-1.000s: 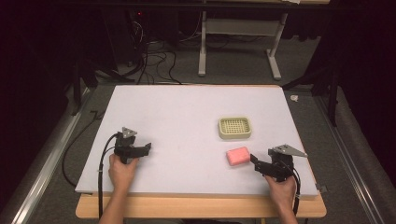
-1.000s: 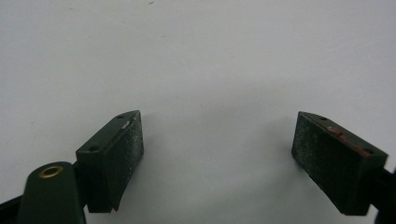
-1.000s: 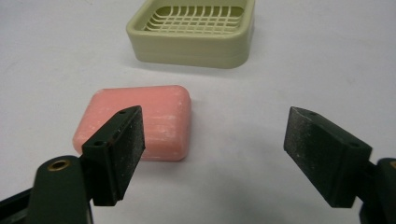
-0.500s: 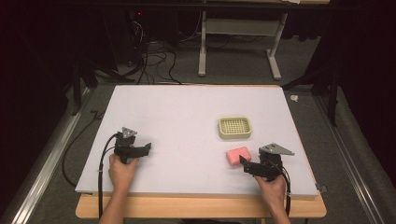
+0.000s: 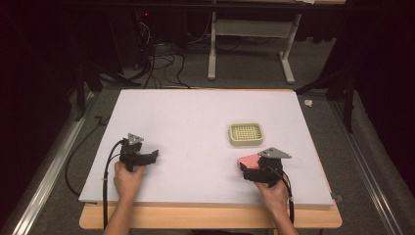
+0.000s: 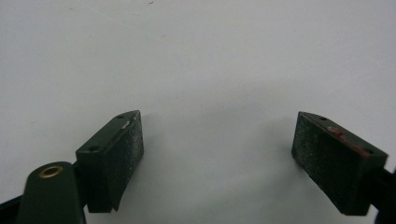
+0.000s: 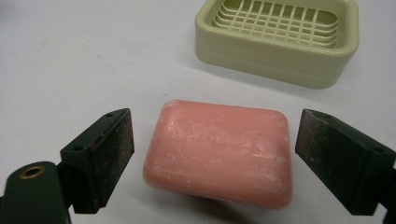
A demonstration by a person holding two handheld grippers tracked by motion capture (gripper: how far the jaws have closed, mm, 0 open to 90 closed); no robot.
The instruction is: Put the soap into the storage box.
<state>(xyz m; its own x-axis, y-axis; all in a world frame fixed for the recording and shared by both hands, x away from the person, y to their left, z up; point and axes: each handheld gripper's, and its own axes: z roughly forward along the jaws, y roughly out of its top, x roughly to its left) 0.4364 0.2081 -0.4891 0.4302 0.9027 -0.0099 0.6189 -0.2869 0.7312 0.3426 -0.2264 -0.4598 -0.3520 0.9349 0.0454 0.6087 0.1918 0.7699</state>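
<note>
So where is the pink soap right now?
The pink soap lies on the white table, on the person's right side, between the open jaws of the right gripper. The green soap dish sits just beyond it.

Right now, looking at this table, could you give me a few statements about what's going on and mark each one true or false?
1. The pink soap bar lies between the right gripper's open jaws. True.
2. The soap is inside the soap dish. False: it lies on the table, in front of the dish.
3. The left gripper holds something. False: its open jaws have nothing between them.
4. The dish has a grid bottom. True.
</note>
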